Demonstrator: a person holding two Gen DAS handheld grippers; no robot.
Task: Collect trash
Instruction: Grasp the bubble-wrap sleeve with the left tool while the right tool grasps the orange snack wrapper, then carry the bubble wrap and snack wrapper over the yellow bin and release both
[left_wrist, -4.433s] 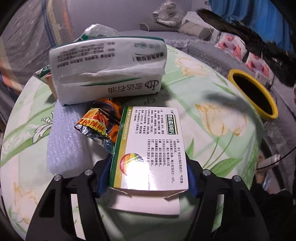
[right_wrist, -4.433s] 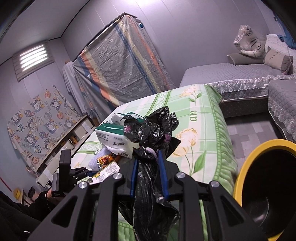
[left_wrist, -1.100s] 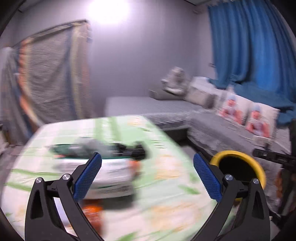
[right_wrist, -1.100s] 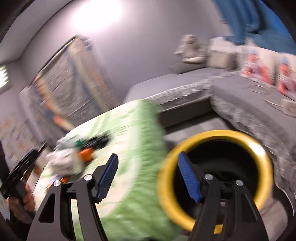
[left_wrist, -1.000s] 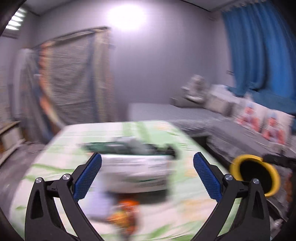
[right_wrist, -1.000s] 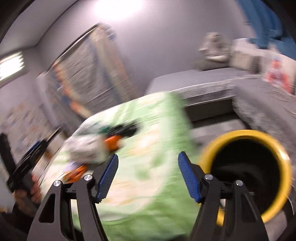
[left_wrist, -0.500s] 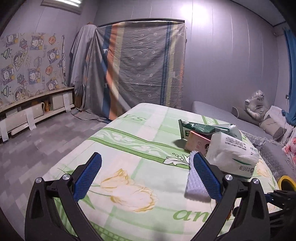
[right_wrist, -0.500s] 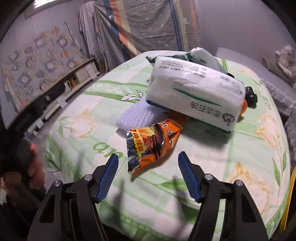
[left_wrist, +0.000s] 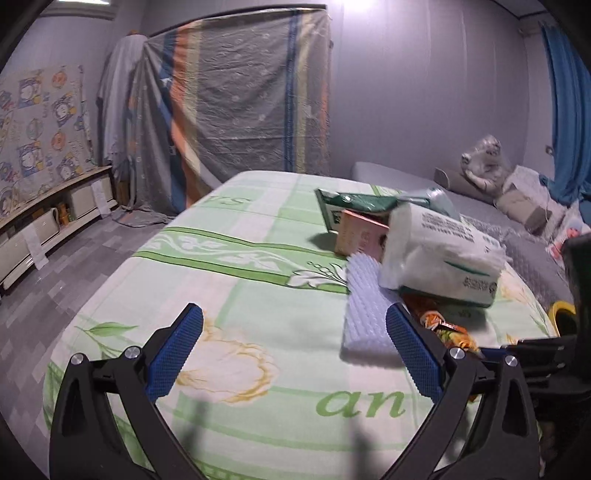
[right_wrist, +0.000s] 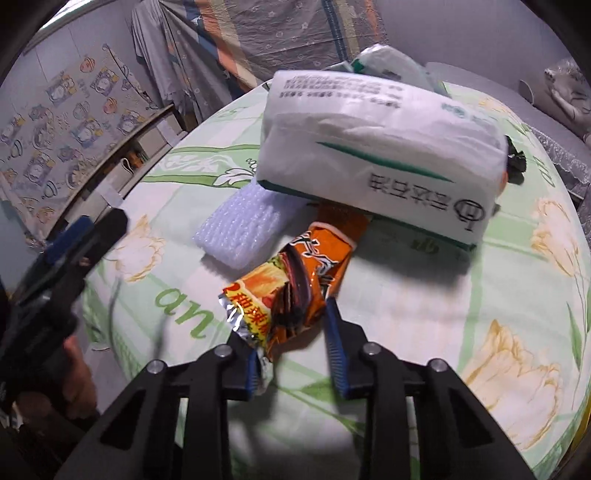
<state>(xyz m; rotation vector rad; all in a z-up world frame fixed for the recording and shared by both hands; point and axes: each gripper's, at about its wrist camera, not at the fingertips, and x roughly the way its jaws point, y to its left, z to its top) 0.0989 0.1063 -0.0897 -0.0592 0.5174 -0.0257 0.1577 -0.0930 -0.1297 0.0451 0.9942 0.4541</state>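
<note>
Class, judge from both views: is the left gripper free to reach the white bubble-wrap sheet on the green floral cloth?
Probably yes: the left gripper is open, and the white bubble-wrap sheet lies uncovered just beyond its right finger.

The far end of the orange snack wrapper (right_wrist: 295, 280) lies hidden under the white tissue pack (right_wrist: 376, 147), which also covers most of the green packet (right_wrist: 384, 61) and the black scrap (right_wrist: 515, 162) at its right. In the left wrist view the yellow bin (left_wrist: 561, 314) shows only a sliver behind the right gripper (left_wrist: 546, 354). The pack's print is too blurred to read.
</note>
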